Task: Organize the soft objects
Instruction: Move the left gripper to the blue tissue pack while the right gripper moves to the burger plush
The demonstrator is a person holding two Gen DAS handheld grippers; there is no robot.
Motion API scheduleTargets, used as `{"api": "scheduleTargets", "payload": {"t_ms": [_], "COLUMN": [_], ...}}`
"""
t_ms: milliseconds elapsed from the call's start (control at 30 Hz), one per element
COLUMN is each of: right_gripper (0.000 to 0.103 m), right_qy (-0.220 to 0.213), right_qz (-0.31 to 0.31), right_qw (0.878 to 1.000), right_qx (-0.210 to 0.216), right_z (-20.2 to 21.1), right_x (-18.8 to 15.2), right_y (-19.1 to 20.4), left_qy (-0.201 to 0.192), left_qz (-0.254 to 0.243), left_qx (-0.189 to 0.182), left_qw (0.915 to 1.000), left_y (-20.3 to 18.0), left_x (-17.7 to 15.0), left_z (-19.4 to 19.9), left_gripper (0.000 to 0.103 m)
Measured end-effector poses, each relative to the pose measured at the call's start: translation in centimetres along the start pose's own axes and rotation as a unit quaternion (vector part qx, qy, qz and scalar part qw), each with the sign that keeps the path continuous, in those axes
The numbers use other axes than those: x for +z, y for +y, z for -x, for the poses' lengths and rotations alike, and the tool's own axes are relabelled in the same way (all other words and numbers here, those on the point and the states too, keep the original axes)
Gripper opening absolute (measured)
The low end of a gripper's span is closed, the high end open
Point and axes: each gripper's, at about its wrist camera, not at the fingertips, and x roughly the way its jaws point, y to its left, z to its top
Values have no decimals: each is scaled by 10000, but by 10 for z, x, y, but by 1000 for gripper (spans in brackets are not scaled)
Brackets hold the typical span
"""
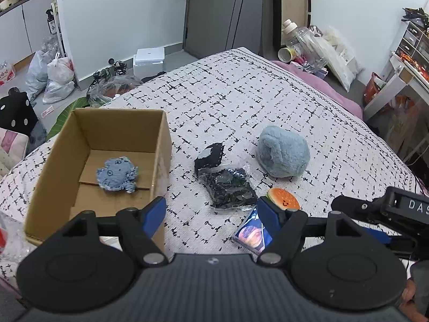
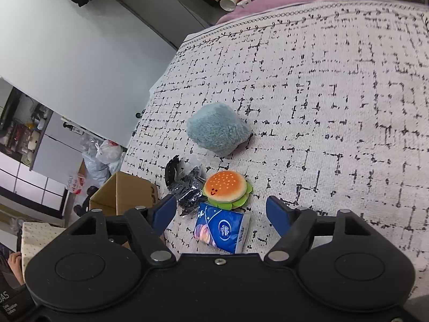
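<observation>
Two hand-held grippers hover over a patterned bedspread, both with jaws apart and holding nothing. The right gripper hangs above a blue tissue pack and burger plush; the left gripper hangs beside a cardboard box containing a blue fabric toy. A fluffy blue plush lies nearby.

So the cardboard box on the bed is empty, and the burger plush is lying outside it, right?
Not quite. The cardboard box isn't empty: the left wrist view shows a blue denim piece on its floor. The burger plush does lie outside it on the bed.
</observation>
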Motion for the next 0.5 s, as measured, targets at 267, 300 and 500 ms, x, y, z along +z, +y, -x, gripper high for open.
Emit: {"api": "scheduleTargets", "payload": {"t_ms": [267,300,500], "right_gripper": [70,69,66], "right_qy": [183,219,406], "right_qz": [-232,-275,-339], "right_qw": [9994,9991,9982], "right_qx": [192,234,298], "right_z": [-24,-27,-45], "right_x": [6,7,10], "right_y": [-15,-18,-24], "left_qy": [355,392,729], "left_qz": [-88,-70,99], "left_qx": [-106,-97,-189], "left_qw": [9993,9992,9971], "left_y": [-18,-19,-27], "left_x": [-11,-12,-19], "left_z": [-33,-36,-60], "left_gripper": [74,74,73]}}
